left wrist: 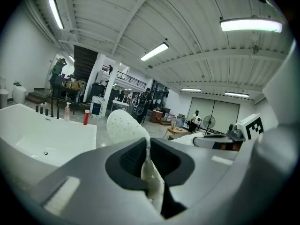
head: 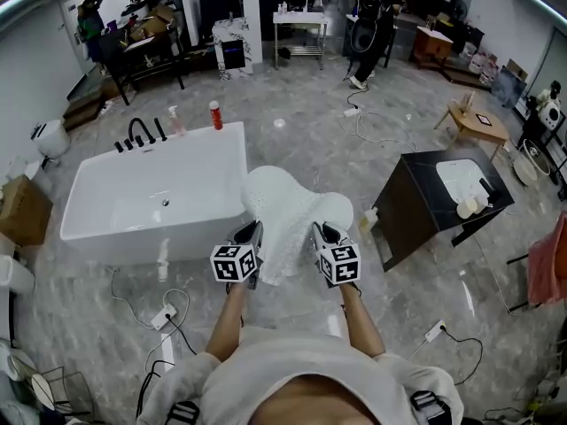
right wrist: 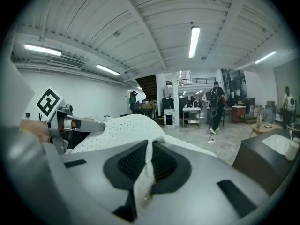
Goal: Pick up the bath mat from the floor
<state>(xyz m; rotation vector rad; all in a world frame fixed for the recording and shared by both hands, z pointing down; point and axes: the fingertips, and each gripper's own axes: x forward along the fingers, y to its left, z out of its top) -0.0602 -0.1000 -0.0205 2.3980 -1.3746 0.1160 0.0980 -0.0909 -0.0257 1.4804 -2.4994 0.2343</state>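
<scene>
Left tongs and right tongs clamp one edge of the floppy white perforated bath mat, holding it up evenly.

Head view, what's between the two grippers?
The white bath mat stretches between the left gripper and right gripper, each clamped on an edge; the head view shows it.

left forearm and right forearm stretched forward side by side, left gripper and right gripper near each other, tilted slightly downward, marker cubes up, each gripper's jaws pinched tight on an edge of the bath mat
</scene>
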